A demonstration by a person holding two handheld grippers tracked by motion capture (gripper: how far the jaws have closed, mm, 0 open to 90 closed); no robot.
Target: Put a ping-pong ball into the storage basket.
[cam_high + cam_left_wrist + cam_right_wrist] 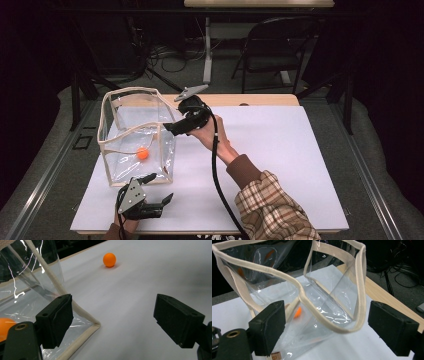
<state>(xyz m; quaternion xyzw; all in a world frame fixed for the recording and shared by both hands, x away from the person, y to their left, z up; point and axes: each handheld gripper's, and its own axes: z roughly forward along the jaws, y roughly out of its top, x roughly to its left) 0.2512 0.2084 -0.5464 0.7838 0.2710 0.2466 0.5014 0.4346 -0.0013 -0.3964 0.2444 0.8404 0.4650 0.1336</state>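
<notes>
On a white tabletop (280, 150), the right gripper (172, 127), jaws wide and empty, hangs beside the clear cream-trimmed plastic bag (135, 137) holding an orange ball (143, 153); the left gripper (159, 187) gapes empty nearby.

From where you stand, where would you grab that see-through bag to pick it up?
Probably the cloth-trimmed top rim of the clear bag, from above. The bag stands open, its film walls are limp, and the beige edging is the stiffest part. An orange ball lies inside, so keep it upright.
</notes>
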